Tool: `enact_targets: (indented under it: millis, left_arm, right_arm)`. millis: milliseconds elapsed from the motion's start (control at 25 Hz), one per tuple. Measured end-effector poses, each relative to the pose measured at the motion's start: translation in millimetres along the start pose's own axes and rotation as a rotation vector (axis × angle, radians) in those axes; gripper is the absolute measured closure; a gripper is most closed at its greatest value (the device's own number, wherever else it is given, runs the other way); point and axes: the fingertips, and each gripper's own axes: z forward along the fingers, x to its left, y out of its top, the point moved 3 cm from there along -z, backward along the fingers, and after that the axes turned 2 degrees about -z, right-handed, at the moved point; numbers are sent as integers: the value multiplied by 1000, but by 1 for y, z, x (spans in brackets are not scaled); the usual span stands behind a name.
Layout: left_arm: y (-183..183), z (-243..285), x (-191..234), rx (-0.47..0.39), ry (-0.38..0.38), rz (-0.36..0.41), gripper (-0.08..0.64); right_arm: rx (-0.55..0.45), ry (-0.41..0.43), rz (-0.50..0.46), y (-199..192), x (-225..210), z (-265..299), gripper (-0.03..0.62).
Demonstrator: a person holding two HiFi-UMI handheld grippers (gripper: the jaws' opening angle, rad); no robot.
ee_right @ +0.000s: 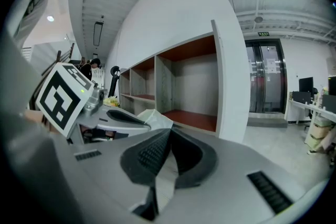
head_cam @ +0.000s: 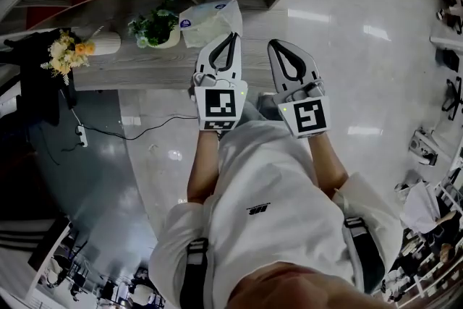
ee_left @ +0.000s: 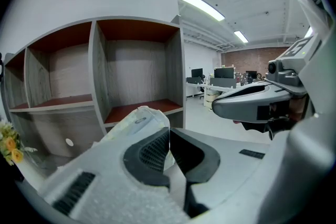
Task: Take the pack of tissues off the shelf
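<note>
Grey wood shelf (head_cam: 130,65), upper centre of the head view, carries the pack (head_cam: 210,19) beside a plant (head_cam: 153,27); left tongs (head_cam: 232,35) point at it, right tongs (head_cam: 278,44) alongside. Left gripper view: jaws together, pack just beyond, probably lining up. Right gripper view: jaws together, empty.

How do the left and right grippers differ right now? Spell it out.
The left gripper has its tip at the pack of tissues on the shelf top; the right gripper is to the pack's right, near the shelf's end. In its own view the left gripper has the pack straight behind its fingers; the right gripper sees it to one side. Both are shut, empty.
</note>
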Motion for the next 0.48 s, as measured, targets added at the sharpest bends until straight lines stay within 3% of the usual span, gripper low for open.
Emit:
enact_targets:
  millis: [480]
  left_arm:
    - [-54, -15, -9, 73, 40, -51, 529]
  right_arm:
    - [76, 48, -13, -44, 13, -10, 566]
